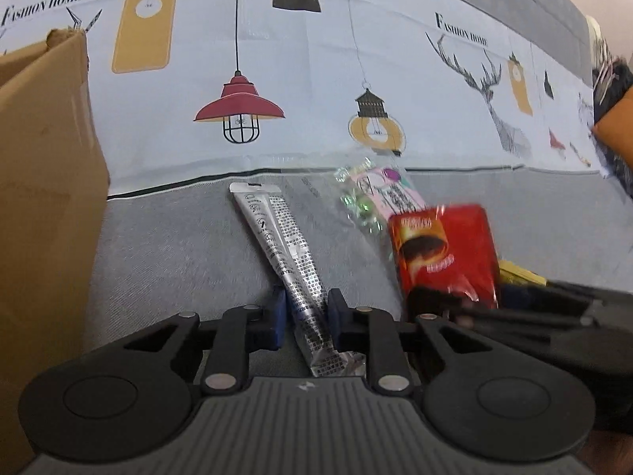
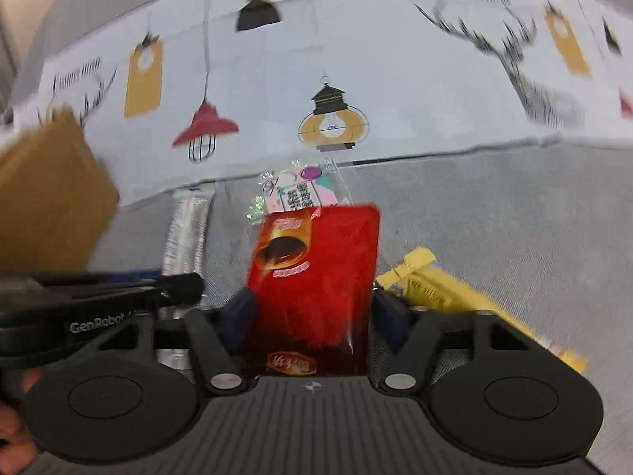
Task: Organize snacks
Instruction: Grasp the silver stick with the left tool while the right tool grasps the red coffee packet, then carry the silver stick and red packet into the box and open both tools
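Observation:
A long silver sachet (image 1: 277,233) lies on the grey fabric surface (image 1: 178,245), and my left gripper (image 1: 306,308) is shut on its near end, a blue pad against each side. A red coffee packet (image 2: 316,273) sits between the blue pads of my right gripper (image 2: 314,316), which press on its two edges. The left wrist view shows that red packet (image 1: 447,253) at the right, with the right gripper's fingers (image 1: 435,301) at its lower end. The silver sachet (image 2: 186,229) also shows left of the red packet in the right wrist view.
A brown cardboard box (image 1: 43,198) stands at the left. A clear candy bag with a pink label (image 2: 300,194) lies just behind the red packet. A yellow packet (image 2: 443,293) lies to its right. A cloth printed with lamps and deer (image 1: 300,79) rises behind.

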